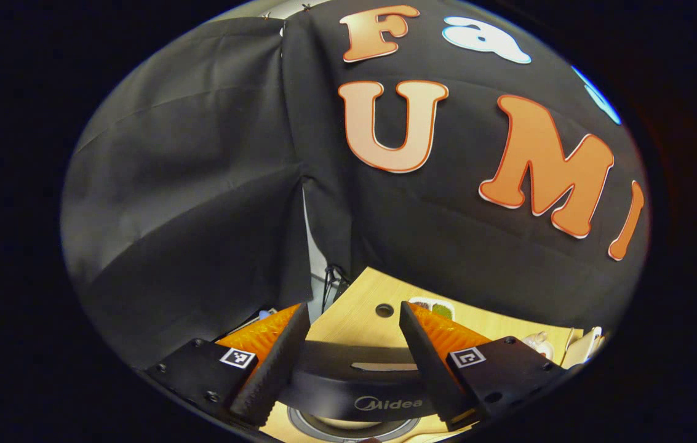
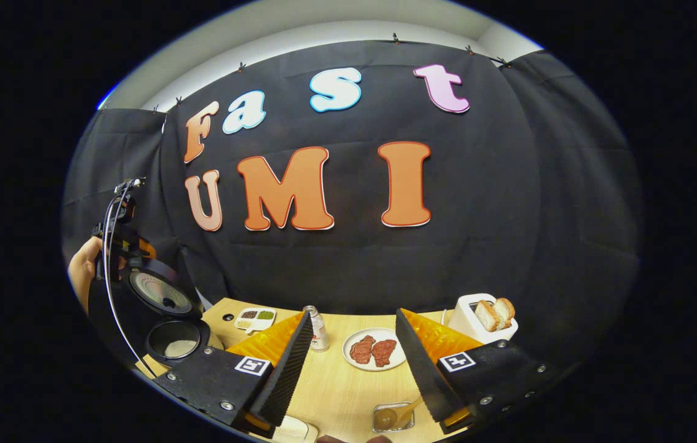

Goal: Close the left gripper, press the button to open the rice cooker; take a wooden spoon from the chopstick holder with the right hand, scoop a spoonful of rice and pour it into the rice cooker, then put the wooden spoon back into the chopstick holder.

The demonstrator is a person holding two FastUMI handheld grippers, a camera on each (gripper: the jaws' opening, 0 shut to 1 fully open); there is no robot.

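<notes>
Black rice cooker (image 2: pixel 160 307), white toaster (image 2: pixel 474 323), pale wood table (image 2: pixel 342 381).

The rice cooker (image 2: pixel 167 307) looks like smooth, glossy plastic, its open lid lined with shiny metal. The table (image 2: pixel 348 381) shows pale wood grain with a matt finish. A glossy white plate (image 2: pixel 351 357) sits on it, near a smooth white plastic toaster (image 2: pixel 465 320). The booth wall (image 2: pixel 508 215) is matt, creased cloth.

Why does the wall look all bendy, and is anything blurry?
Right gripper view: the fisheye lens bows the black wall and the table edge; the plate and toaster look sharp. Left gripper view: same bulge, the cooker lid sits close and dark, and the table is evenly lit.
</notes>
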